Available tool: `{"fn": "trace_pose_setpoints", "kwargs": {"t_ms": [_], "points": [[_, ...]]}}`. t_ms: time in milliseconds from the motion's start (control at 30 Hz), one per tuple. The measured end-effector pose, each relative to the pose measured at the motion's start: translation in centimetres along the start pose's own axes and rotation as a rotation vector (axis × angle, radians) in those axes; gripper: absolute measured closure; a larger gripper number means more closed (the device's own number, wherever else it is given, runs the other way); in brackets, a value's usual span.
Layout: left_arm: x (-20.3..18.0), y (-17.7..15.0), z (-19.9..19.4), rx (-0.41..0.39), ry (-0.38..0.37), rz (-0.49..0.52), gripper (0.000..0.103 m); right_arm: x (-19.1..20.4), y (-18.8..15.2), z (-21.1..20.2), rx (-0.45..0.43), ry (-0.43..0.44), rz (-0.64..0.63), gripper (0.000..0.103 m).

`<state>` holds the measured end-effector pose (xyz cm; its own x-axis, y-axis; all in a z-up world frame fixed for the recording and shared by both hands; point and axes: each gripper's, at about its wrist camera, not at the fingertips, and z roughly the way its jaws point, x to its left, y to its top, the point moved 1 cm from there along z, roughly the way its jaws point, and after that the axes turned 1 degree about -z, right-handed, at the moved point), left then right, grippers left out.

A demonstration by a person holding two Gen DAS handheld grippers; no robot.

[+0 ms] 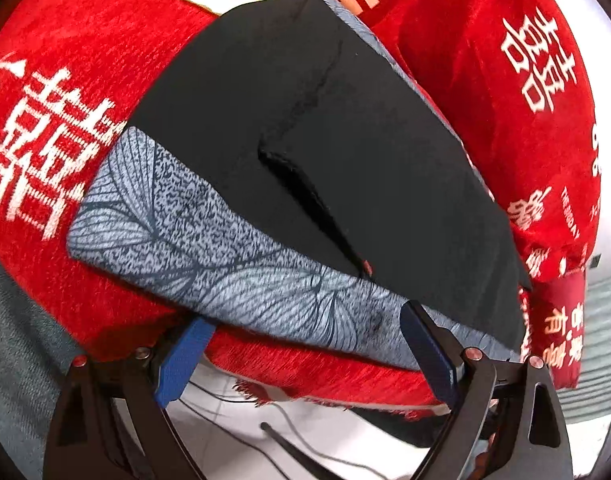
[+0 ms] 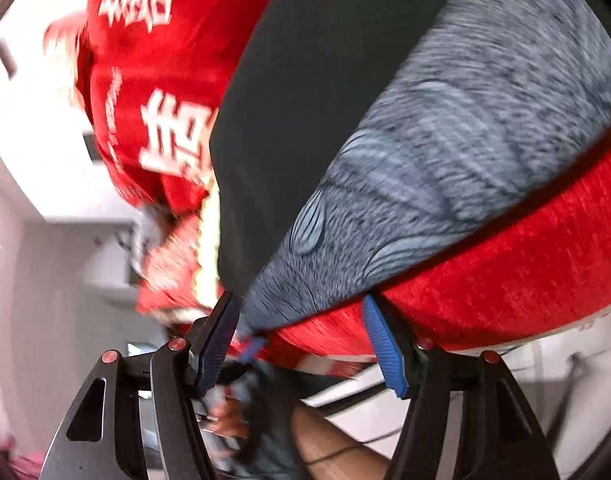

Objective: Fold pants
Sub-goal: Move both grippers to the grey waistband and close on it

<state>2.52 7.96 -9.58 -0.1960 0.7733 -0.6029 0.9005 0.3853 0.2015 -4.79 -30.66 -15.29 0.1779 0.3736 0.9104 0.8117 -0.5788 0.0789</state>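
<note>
Lying on red blanket (image 1: 45, 80), black pants (image 1: 305, 152) with grey patterned band (image 1: 225, 256) are seen ahead of both grippers. Left gripper (image 1: 305, 340) spread wide, nothing pinched. Right gripper (image 2: 301, 332) parted, band corner between fingers, grasp undeterminable.

bright, even light; right view motion-blurred

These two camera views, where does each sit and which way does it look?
Left wrist: rides the left gripper, looking down along open blue pads at black pants with a grey leaf-print band on a red cloth with white characters.
Right wrist: rides the right gripper, blurred, same band's corner; a bare forearm below.
Shared: pants, cloth.
</note>
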Motion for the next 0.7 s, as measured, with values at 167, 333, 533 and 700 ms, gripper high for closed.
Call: {"fn": "trace_pose_setpoints", "kwargs": {"t_ms": [167, 333, 533, 700], "points": [[-1.0, 0.7, -1.2, -0.053, -0.048, 0.027, 0.009, 1.9, 0.9, 0.3, -0.024, 0.045, -0.088, 0.034], [-0.7, 0.9, 0.5, -0.002, -0.008, 0.037, 0.054, 0.4, 0.8, 1.3, 0.005, 0.049, -0.042, 0.044], [-0.9, 1.5, -1.5, -0.039, -0.043, 0.038, 0.083, 0.7, 1.0, 0.3, -0.035, -0.035, -0.03, 0.097], [-4.3, 2.5, -4.5, -0.089, -0.048, 0.149, 0.083, 5.8, 2.1, -1.2, -0.054, -0.059, -0.21, 0.097]]}}
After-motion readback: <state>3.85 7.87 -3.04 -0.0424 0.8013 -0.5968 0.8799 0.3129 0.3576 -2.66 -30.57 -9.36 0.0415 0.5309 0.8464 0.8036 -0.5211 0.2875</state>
